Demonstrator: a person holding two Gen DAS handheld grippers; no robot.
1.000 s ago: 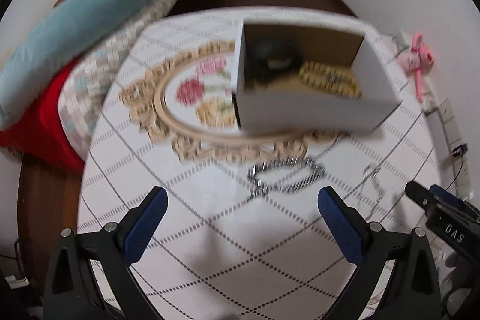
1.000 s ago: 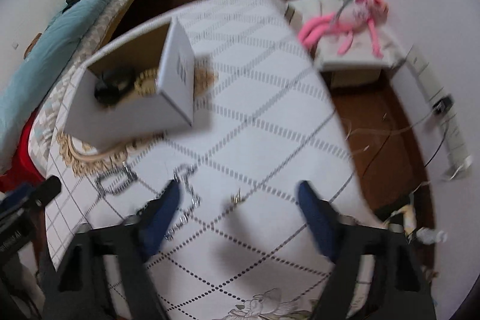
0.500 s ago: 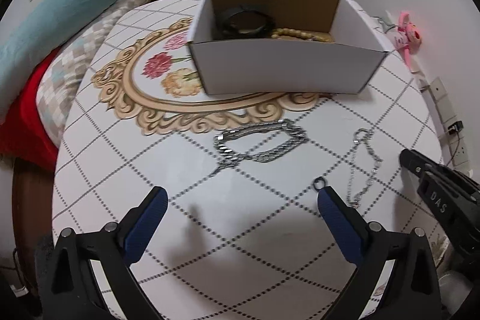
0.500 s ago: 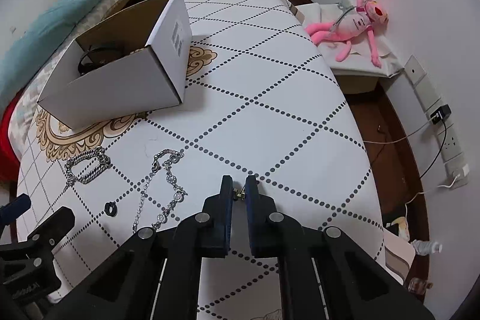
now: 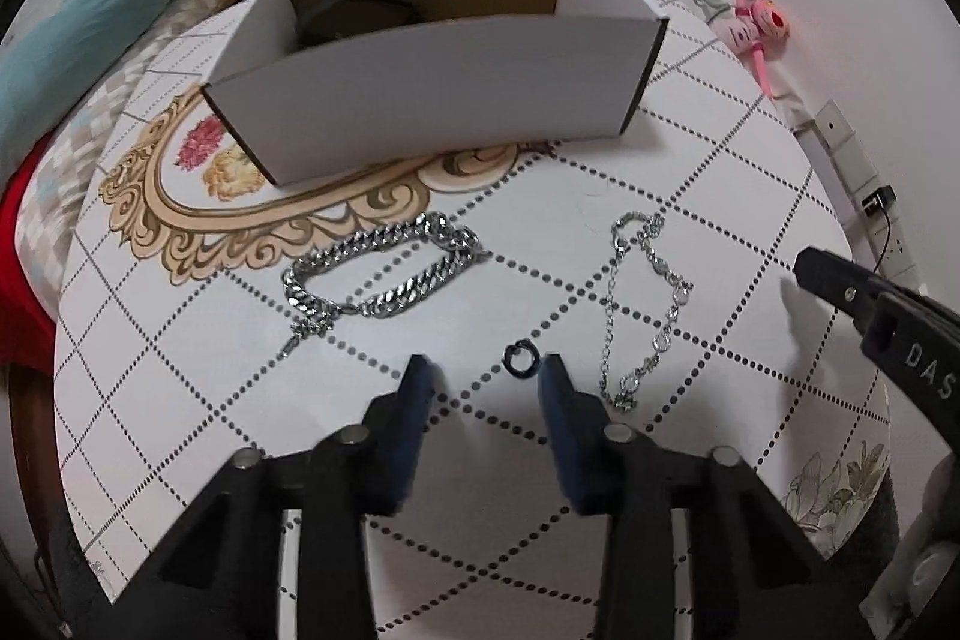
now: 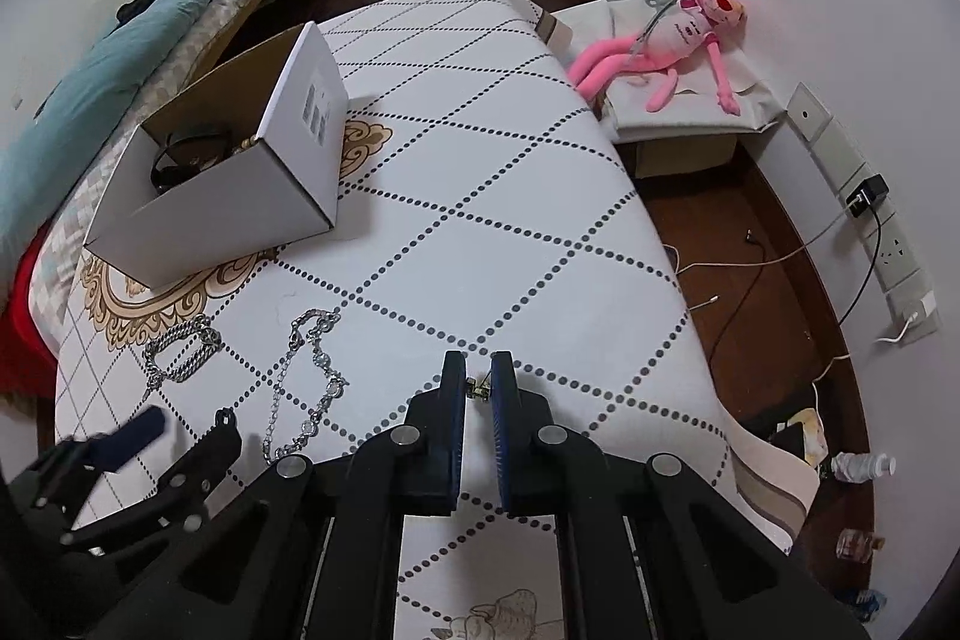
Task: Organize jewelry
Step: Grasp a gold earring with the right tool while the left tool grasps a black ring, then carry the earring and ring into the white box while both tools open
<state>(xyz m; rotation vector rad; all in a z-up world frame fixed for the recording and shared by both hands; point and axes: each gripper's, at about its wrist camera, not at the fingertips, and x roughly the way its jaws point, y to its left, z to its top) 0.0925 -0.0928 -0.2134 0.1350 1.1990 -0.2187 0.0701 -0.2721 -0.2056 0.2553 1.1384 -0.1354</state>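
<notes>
A small dark ring (image 5: 521,359) lies on the white dotted tablecloth (image 5: 690,172) between the fingertips of my left gripper (image 5: 486,373). Its jaws are closing, but the pads stand clear of the ring. My right gripper (image 6: 478,373) is shut on a small gold piece (image 6: 478,389) just above the cloth. A thick silver chain bracelet (image 5: 384,274) and a thin silver chain with stones (image 5: 648,304) lie loose ahead of the left gripper. Behind them stands an open white cardboard box (image 5: 432,100) holding a black band (image 5: 360,10) and beads (image 6: 243,145).
The right gripper's tip (image 5: 840,286) pokes in at the right of the left wrist view. A pink plush toy (image 6: 678,34) lies on a low stand beyond the table's right edge. Cables and wall sockets (image 6: 870,196) run along the floor. A bed with a teal blanket (image 6: 120,40) is at the left.
My left gripper has dropped closer to the table and its jaws have narrowed around the dark ring. My right gripper shut on the small gold piece and stays shut.
</notes>
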